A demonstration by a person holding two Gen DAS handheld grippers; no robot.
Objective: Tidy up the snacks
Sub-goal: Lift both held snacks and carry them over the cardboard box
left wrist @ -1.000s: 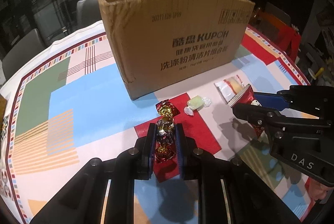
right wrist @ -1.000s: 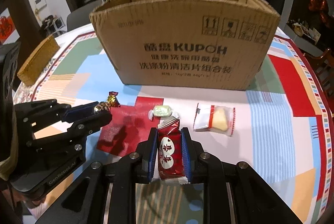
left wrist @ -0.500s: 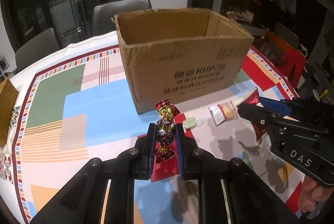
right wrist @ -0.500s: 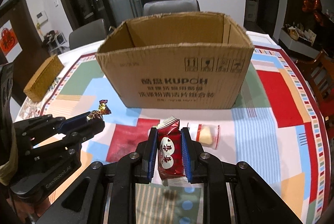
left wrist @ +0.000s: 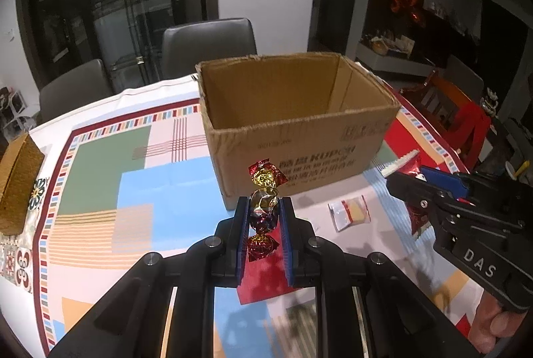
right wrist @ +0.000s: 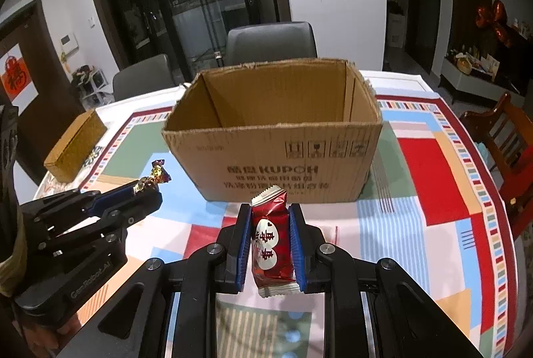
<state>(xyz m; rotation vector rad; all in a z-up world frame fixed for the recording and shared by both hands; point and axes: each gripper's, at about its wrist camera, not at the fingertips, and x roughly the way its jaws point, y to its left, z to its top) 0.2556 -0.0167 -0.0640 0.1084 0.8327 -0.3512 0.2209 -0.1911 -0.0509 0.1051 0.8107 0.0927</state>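
gripping a foil-wrapped candy in red and gold twists (left wrist: 264, 203), the left gripper (left wrist: 265, 224) has its blue-padded jaws closed on the candy's round middle; one twisted end fans out above the fingertips, the other hangs below between the pads, partly hidden. well to this gripper's left, a tan woven box (left wrist: 18, 181) is cut off by the picture's edge. straight ahead of it, beyond the candy, stands the open brown cardboard carton with printed lettering (left wrist: 299, 138); its floor is hidden by the near wall, so what lies inside cannot be told. the patterned multicolour tablecloth (left wrist: 100, 178) lies below both tools. to the left gripper's right, a small clear packet with a pale yellow snack (left wrist: 349, 213) lies flat on the cloth near the carton's front; the right wrist view shows almost none of it.

further right, the right gripper (right wrist: 269, 244) is clamped on a dark red glossy snack packet with white heart shapes (right wrist: 270, 234), held upright, its crimped top standing above the fingertips and its lower seam poking out beneath the pads. the print on the hearts is too blurred to read. from the left wrist view only the packet's crimped edges show past the black body. the carton sits directly ahead of this gripper too, the packet level with its near wall.
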